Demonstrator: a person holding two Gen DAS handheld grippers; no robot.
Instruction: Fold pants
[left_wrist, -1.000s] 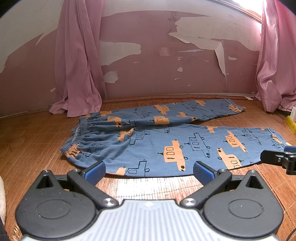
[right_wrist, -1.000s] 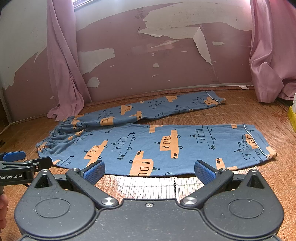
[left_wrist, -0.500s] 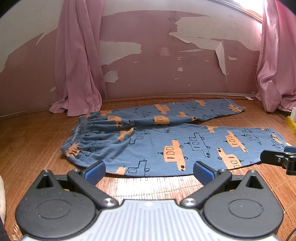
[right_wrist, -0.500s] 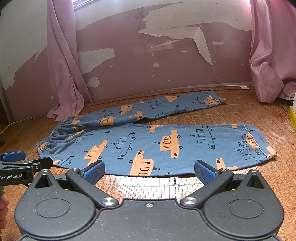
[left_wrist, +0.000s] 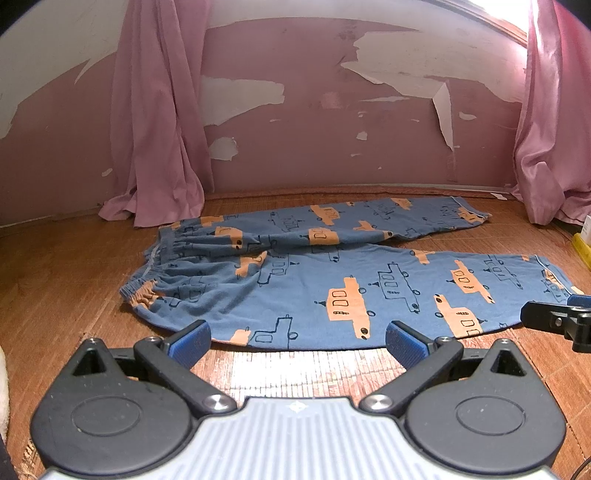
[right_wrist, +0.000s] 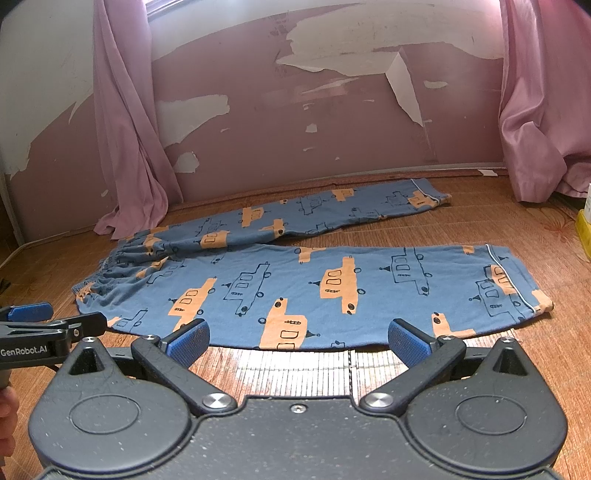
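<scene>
Item: blue pants (left_wrist: 332, 280), lying flat, legs splayed; your left gripper (left_wrist: 297, 338) and right gripper (right_wrist: 298, 338) were both spread wide, empty.

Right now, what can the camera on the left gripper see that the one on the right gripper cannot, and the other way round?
Only the left view shows the right gripper reaching in from the right edge, beside the cuff end of the near leg.

Only the right view shows the left gripper at the left edge, marked GenRobot.AI, near the waistband, with a bit of a hand below it.

Both show the blue pants lying flat on the wooden floor, legs apart, unfolded, with pink curtains and a peeling wall behind. Both grippers are open and hold nothing.
</scene>
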